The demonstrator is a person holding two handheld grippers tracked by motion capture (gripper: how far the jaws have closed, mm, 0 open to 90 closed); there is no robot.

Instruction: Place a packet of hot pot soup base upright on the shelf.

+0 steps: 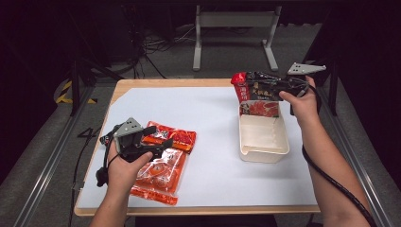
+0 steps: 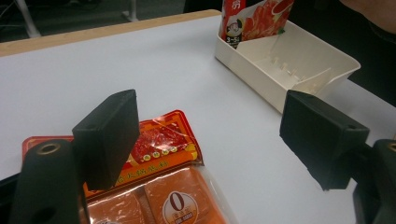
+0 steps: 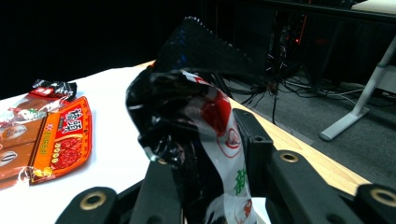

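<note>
1. The step in hand seems to be the placing of the dark sauce packet (image 1: pixel 257 92) into the cream tray (image 1: pixel 263 152). The right tongs (image 1: pixel 276 86) are clamped on its top, and the packet stands upright at the far end of the tray.
2. The next move probably calls for a fuller release, so that the packet stays inside the tray.
3. The left tongs (image 1: pixel 156 145) are apart and hold nothing. They hang just above the orange packets (image 1: pixel 163 165), which lie on the tabletop (image 1: pixel 213 118), well apart from the tray.

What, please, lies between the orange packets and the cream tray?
Nothing: in the high view, bare white table separates the orange packets from the cream tray.
</note>
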